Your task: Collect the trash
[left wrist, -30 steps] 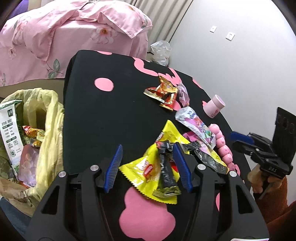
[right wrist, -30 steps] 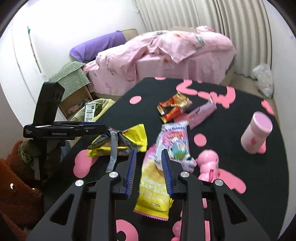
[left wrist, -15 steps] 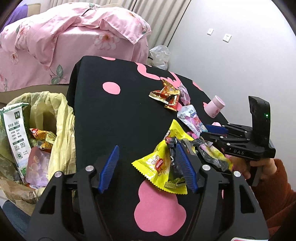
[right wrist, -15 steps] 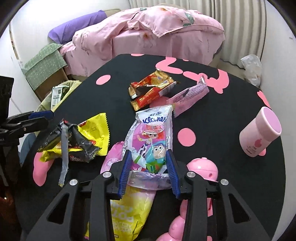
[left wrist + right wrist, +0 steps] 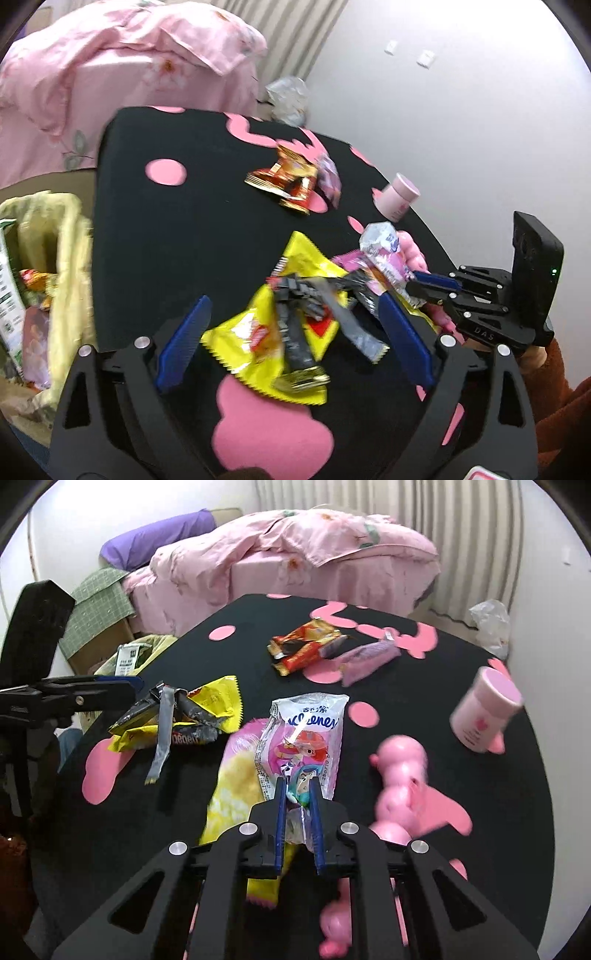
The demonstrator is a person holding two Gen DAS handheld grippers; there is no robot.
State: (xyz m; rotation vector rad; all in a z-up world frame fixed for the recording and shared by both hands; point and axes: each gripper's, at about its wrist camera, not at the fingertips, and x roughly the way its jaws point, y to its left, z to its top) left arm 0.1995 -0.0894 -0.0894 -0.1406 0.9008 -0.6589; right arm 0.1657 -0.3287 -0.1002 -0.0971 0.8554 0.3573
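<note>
My right gripper (image 5: 297,788) is shut on the near end of a Kleenex tissue packet (image 5: 308,738) that lies over a yellow-pink snack bag (image 5: 236,790). My left gripper (image 5: 291,317) is open, its jaws astride a yellow wrapper (image 5: 266,328) with black wrappers (image 5: 295,317) on top. Red-gold wrappers (image 5: 288,177) and a purple wrapper (image 5: 365,657) lie farther back on the black table with pink spots (image 5: 184,229). In the left wrist view the right gripper (image 5: 421,288) holds the packet (image 5: 380,251) at the right.
A yellow trash bag (image 5: 66,266) with rubbish inside hangs off the table's left edge. A pink cup (image 5: 480,709) and a pink bead toy (image 5: 399,775) stand at the right. A bed with pink bedding (image 5: 295,554) lies beyond the table.
My right gripper has closed on the Kleenex packet. My left gripper has moved in over the yellow wrapper, still open.
</note>
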